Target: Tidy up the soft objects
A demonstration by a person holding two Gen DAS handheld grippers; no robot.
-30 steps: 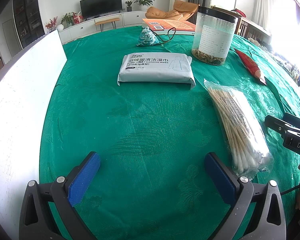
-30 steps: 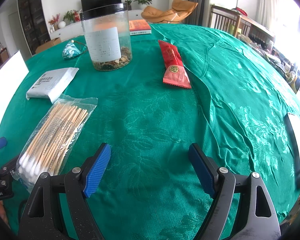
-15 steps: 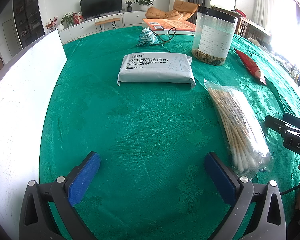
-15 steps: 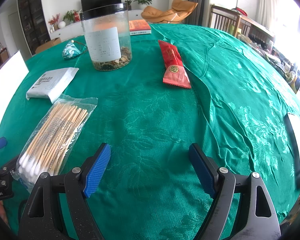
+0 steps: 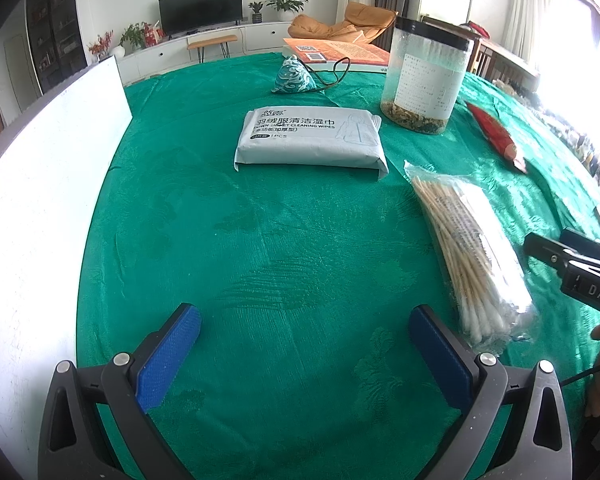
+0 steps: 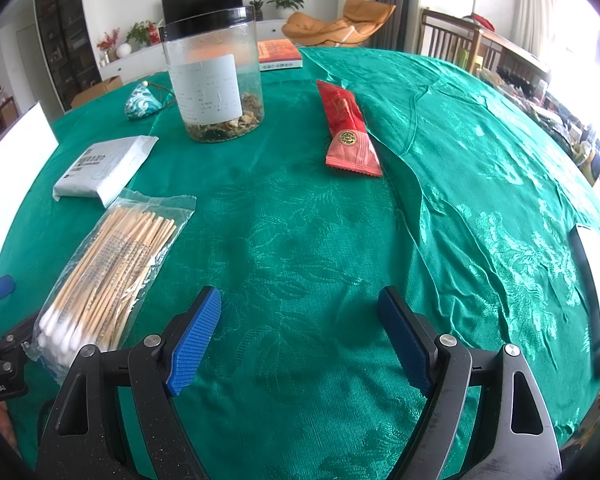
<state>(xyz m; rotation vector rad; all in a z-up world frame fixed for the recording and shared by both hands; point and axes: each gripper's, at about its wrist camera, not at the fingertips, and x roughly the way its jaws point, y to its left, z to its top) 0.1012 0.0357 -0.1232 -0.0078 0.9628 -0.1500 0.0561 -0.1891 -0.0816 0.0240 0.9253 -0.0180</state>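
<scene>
**Left wrist view: nothing picked up yet, sorting not begun**

Left wrist view shows our left gripper (image 5: 305, 354) above bare green cloth, its jaws wide apart with nothing between them. In the right wrist view our right gripper (image 6: 300, 338) hangs the same way, jaws apart and empty, over the worktop (image 6: 480, 184).

We take the jar (image 6: 214, 80) as our landmark. The wipes pack (image 5: 310, 138) lies flat just beside the jar, toward the white board (image 5: 40, 200). The swab bag (image 5: 470, 254) lies nearer to us than the jar, its cotton tips pointing our way, close by the right gripper's side. The red sachet (image 6: 350, 130) lies on the jar's other side, near a fold in the cloth. The blue pouch (image 5: 294, 77) sits beyond the jar with its cord trailing, next to a book (image 5: 340, 52).

As we judge it, the task stands at its very start: every soft item lies loose and apart, none gathered or stacked, and no bin or tray for them shows in either view. All the picking and placing is left. The swab bag looks the nearest first reach; its slack plastic may slip or bunch when clamped.
</scene>
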